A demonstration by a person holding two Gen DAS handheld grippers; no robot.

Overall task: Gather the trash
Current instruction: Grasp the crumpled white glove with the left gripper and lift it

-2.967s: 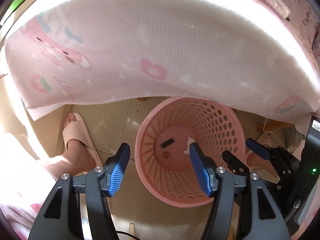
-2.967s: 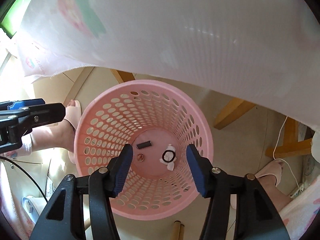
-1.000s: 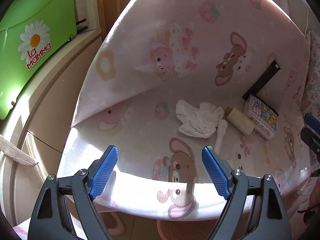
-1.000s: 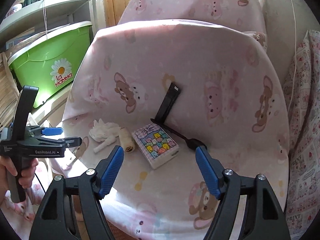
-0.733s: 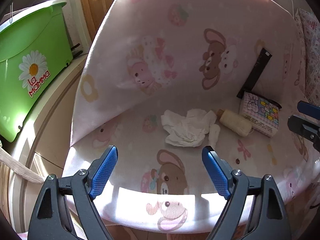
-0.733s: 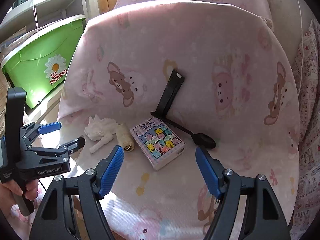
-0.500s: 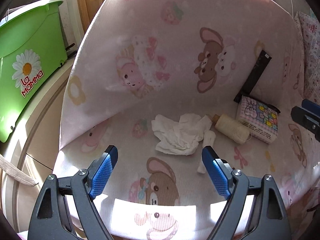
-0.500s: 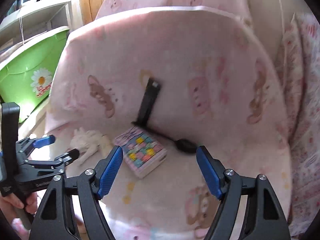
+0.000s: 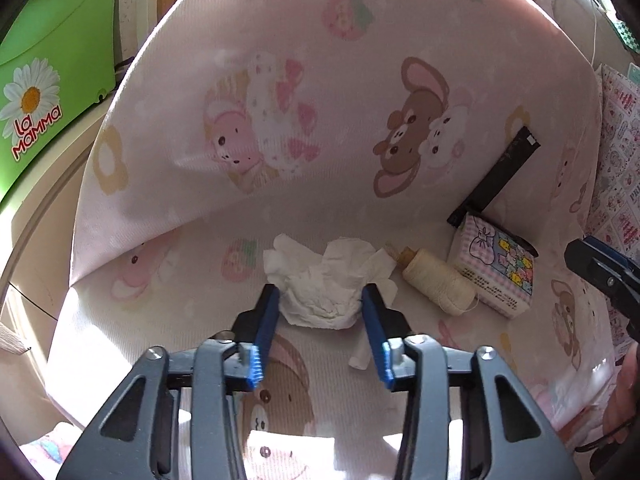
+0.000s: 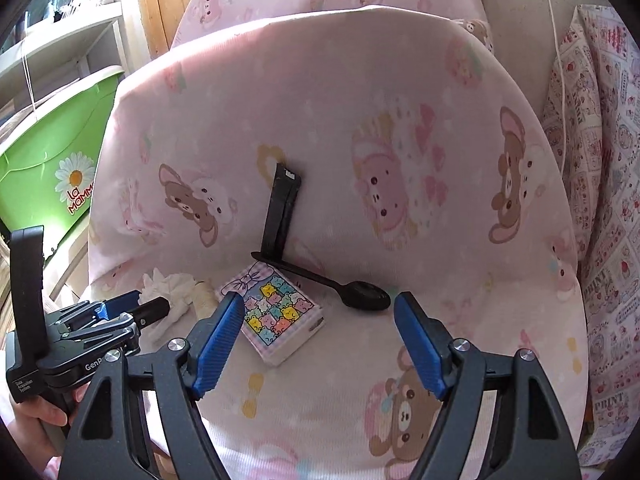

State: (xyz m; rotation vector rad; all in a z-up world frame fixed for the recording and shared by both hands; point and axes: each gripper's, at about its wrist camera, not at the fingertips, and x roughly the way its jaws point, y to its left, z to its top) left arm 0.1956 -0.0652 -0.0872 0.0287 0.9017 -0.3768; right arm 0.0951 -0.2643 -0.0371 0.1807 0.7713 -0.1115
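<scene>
Two of my grippers tilt downward over the pink cushion (image 9: 360, 160). My left gripper (image 9: 320, 300) is closing around the crumpled tissue (image 9: 324, 280) at twelve o'clock; my right gripper (image 10: 320, 320) hovers spread, empty.

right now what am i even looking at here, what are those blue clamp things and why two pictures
No robot here: a person holds a hand-held clamp in each hand, and a fisheye camera on each clamp looks along its blue fingers. One picture is from the left clamp, the other from the right.

Both look at a seat covered in pink bear-print cloth. On it lie a crumpled white tissue, a spool of cream thread, a small tissue pack with coloured bears, a black spoon and a black strip leaning on the backrest.

The left gripper is closing, with the tissue between its jaws. The right gripper is open and holds nothing.
</scene>
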